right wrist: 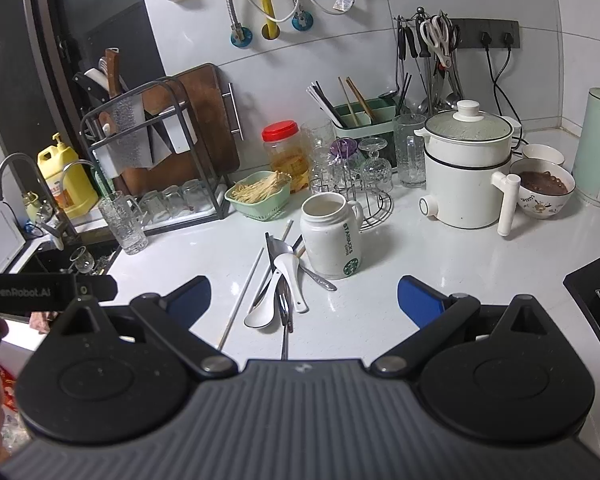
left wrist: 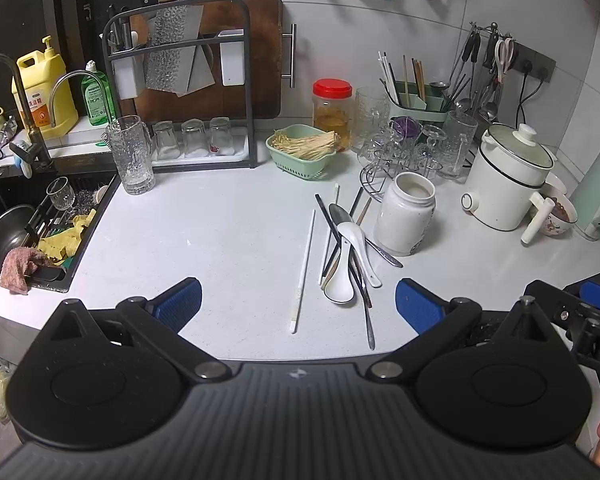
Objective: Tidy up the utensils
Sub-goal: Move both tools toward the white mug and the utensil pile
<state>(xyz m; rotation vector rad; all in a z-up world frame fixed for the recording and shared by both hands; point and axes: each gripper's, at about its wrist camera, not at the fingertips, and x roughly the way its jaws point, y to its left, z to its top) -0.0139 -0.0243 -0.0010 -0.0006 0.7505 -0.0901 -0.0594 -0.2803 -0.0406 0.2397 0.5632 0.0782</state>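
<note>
A heap of utensils lies on the white counter (left wrist: 220, 240): two white ceramic spoons (left wrist: 342, 280) (right wrist: 260, 312), a metal spoon (left wrist: 338, 214), several dark chopsticks (left wrist: 326, 216) and a long-handled metal utensil (left wrist: 368, 320). Left of the heap, a single white chopstick (left wrist: 303, 268) (right wrist: 240, 300) lies apart. My left gripper (left wrist: 296, 292) hovers open just short of the heap, with nothing between its blue pads (left wrist: 180, 300). My right gripper (right wrist: 304, 284) is open too, with the heap ahead of it. At the back, a green utensil holder (left wrist: 414, 106) (right wrist: 364, 118) holds upright chopsticks.
A white Starbucks mug (left wrist: 406, 216) (right wrist: 332, 236) stands right beside the heap. Behind are a glass rack (left wrist: 400, 152), a green basket (left wrist: 300, 152) and a white electric pot (right wrist: 468, 176). The sink (left wrist: 20, 220) lies left, a glass mug (left wrist: 134, 160) near it. A stove edge (right wrist: 596, 288) is at the right.
</note>
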